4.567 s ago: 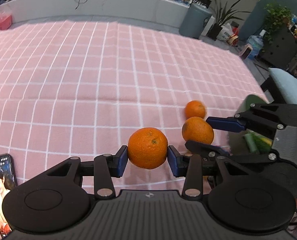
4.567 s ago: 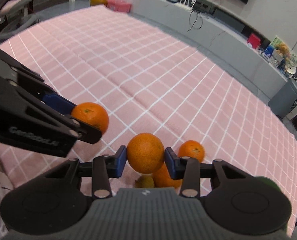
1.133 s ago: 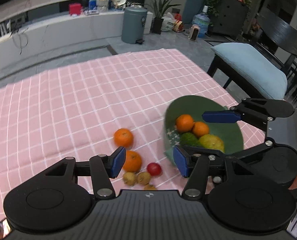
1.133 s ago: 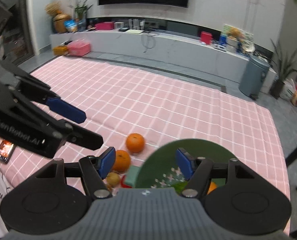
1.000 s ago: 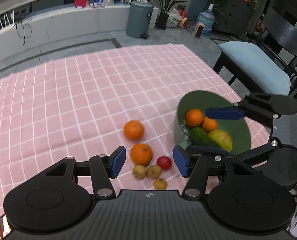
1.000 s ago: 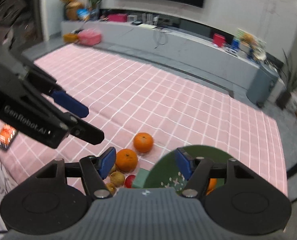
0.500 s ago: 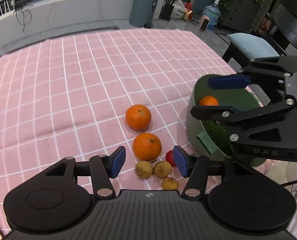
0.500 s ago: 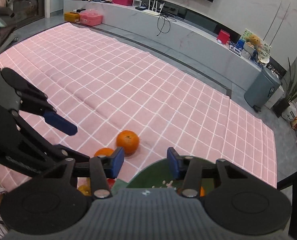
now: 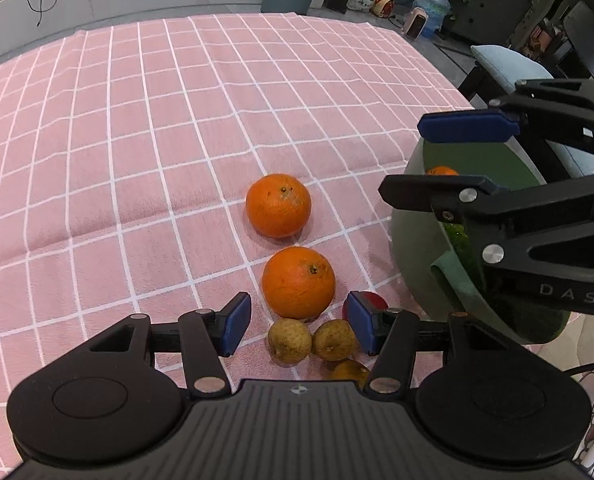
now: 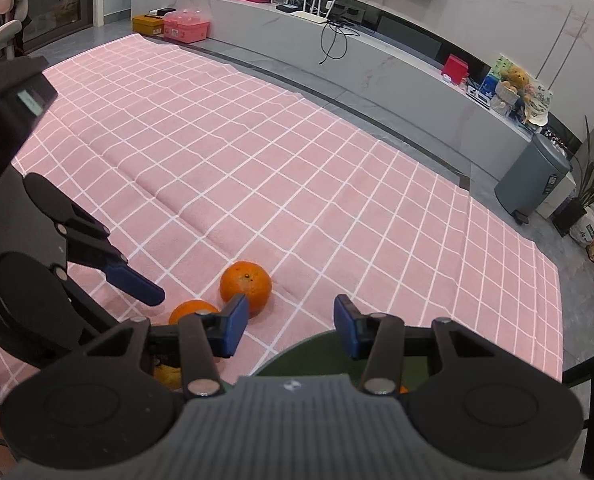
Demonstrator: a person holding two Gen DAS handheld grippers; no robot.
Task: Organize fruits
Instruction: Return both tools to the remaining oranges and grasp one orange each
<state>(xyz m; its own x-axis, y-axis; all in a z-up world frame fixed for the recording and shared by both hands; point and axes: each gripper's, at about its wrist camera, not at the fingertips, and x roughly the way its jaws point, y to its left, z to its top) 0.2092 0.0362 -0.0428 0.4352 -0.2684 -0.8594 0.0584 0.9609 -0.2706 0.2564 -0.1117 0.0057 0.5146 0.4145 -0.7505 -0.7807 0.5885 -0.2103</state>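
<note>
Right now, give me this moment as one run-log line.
left gripper: open, empty, over near orange | right gripper: open, empty, over green bowl | two oranges, small fruits on cloth

"DAS" is printed on the right tool [image 9: 469, 156].

Pink cloth [image 9: 145, 128] with a white grid fills the frame. Centre: two orange oranges [image 9: 278, 205]. Right edge: dark green bowl [image 9: 413, 236].
</note>
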